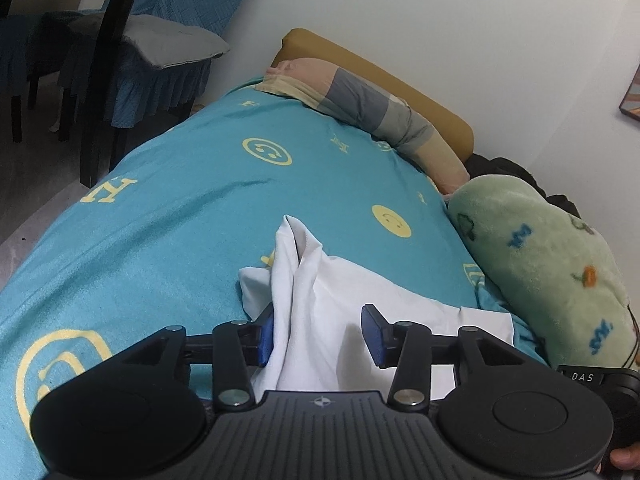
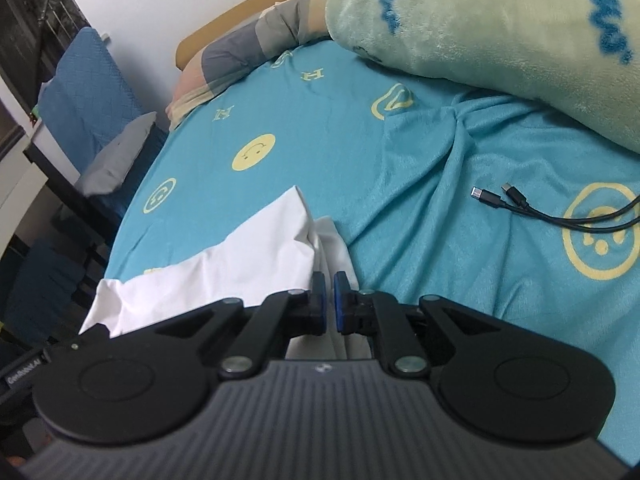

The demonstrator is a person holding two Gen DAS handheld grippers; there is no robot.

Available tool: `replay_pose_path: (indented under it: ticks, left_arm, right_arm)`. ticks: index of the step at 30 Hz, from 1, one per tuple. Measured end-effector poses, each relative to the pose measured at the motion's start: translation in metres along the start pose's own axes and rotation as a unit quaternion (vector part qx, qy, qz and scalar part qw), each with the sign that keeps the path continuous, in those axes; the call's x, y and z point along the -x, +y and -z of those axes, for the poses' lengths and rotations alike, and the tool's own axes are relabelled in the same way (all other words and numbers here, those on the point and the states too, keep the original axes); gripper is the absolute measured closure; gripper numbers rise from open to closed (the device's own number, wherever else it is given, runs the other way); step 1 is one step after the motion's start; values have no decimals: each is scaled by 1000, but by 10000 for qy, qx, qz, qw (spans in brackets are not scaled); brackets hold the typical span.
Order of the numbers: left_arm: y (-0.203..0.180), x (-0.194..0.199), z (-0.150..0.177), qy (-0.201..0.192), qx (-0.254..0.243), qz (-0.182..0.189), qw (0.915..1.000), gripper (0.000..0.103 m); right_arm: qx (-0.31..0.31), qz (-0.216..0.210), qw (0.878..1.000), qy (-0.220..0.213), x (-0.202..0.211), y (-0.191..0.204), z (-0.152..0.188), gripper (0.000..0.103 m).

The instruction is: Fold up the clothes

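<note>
White cloth (image 2: 248,256) lies bunched on the teal bed sheet (image 2: 440,240). Right gripper (image 2: 329,300) jaws nearly closed, pinching a fold; left gripper (image 1: 318,336) jaws part-open, pressing nothing. Risk: lifting one-sided drags and untidies the fold.
</note>
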State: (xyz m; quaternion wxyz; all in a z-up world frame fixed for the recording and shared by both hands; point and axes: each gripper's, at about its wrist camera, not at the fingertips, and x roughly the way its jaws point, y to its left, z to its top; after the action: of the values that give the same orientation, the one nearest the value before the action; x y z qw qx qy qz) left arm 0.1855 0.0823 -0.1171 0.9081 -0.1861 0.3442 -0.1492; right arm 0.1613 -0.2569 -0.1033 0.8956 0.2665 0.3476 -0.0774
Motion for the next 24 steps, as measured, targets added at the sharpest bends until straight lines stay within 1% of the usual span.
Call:
replay_pose_path:
  ticks: [3, 5, 7, 9, 10, 11, 14, 19, 22, 24]
  left_arm:
    - [-2, 0, 0, 10, -36, -10, 10000, 53]
    - [-5, 0, 1, 12, -86, -32, 10000, 51]
    - [-8, 1, 2, 16, -177, -60, 9998, 49]
    - [-10, 2, 3, 5, -250, -85, 9997, 48]
    - [-11, 2, 4, 3, -268, -89, 9996, 48]
    - [-11, 2, 4, 1, -284, -93, 9996, 48]
    - [-11, 2, 3, -8, -263, -89, 9996, 48]
    - [-11, 2, 3, -22, -240, -86, 9997, 48]
    - [-12, 2, 2, -28, -245, -87, 9997, 47]
    - [-12, 2, 2, -28, -246, -86, 9997, 47]
  right_arm:
    - [-68, -20, 9999, -100, 6, 0, -1, 94]
    - [-178, -138, 9994, -256, 12, -2, -3, 94]
    - [-266, -225, 9978, -556, 21, -2, -4, 94]
    - [-219, -222, 9945, -997, 32, 0, -3, 94]
    - [-81, -190, 9920, -1249, 37, 3, -2, 94]
    - [110, -120, 9899, -1406, 42, 7, 0, 94]
    - [706, 97, 9845, -1603, 50, 22, 5, 94]
    - [1435, 178, 9719, -1855, 61, 44, 15, 94]
    - [1685, 175, 9633, -2081, 67, 56, 22, 94]
    - [1727, 88, 9612, -2151, 70, 61, 26, 94]
